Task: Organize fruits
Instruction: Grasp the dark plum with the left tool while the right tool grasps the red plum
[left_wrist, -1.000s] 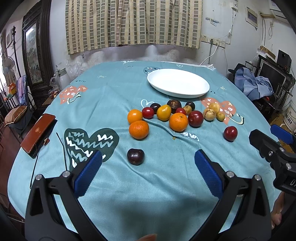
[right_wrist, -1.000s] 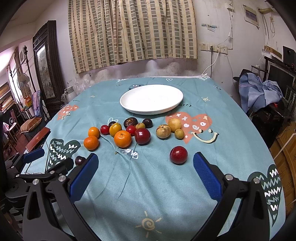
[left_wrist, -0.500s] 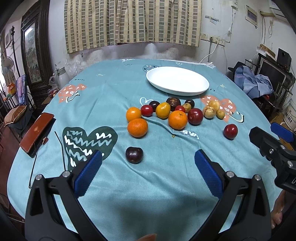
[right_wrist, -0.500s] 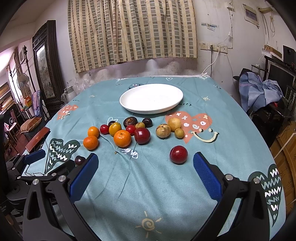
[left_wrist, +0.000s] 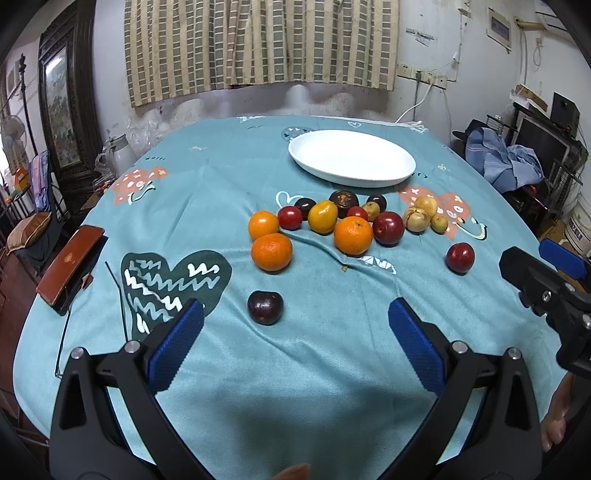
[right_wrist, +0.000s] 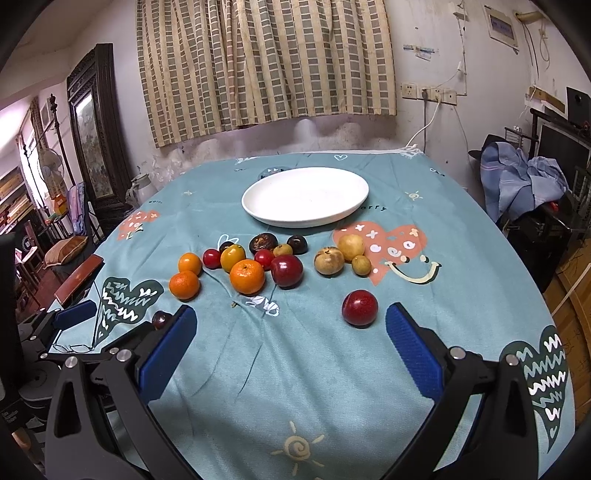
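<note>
A white plate stands empty at the far middle of the teal tablecloth; it also shows in the right wrist view. Several fruits lie in a row in front of it, among them oranges, red plums and pale round fruits. A dark plum lies alone just ahead of my open, empty left gripper. A red plum lies alone just ahead of my open, empty right gripper.
A brown case lies at the table's left edge, with a thin rod and eyeglasses near it. The right gripper's body sits at the right edge of the left wrist view. Clutter and furniture surround the table.
The left gripper has pulled back and risen slightly, so the fruits sit a little higher in its view. The right gripper has barely moved. Both stay open.
</note>
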